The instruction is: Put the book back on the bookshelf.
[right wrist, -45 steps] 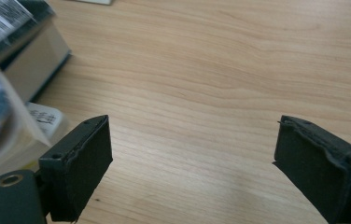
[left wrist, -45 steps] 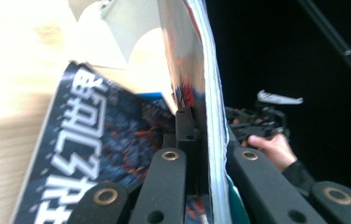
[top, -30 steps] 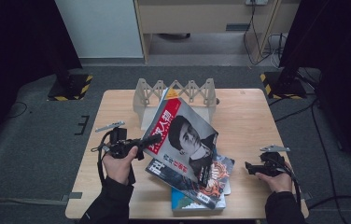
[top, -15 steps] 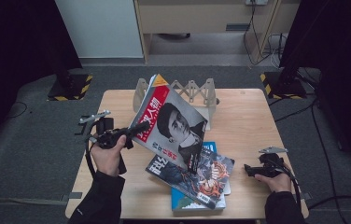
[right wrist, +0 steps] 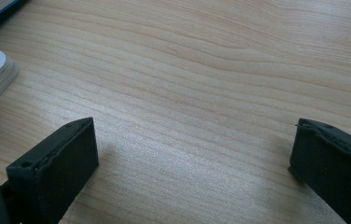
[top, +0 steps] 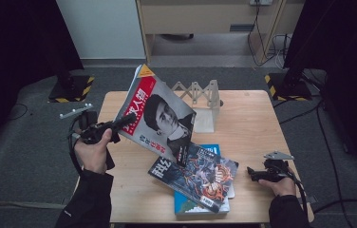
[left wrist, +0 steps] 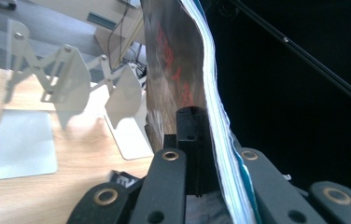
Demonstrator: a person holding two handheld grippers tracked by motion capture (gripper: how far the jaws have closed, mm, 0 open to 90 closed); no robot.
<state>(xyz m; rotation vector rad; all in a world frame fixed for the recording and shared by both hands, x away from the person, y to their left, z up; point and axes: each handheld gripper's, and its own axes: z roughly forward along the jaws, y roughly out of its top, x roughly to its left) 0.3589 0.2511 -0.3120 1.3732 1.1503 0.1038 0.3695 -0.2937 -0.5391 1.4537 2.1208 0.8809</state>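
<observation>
The magazine (top: 160,118) has a glossy cover with a red band of white characters down one side and a dark portrait in the middle; in the left claw view its white page edges (left wrist: 213,116) show side-on. It is lifted off the desk (top: 252,128), tilted, its long axis running from the lower right up to the upper left, top corner toward the far edge. It hangs above the desk's left half, just before the rack (top: 200,102). The left claw (top: 128,120) is clamped on its left edge. The right claw (top: 251,174) rests spread wide on bare wood, well apart from the book pile (top: 200,178).
</observation>
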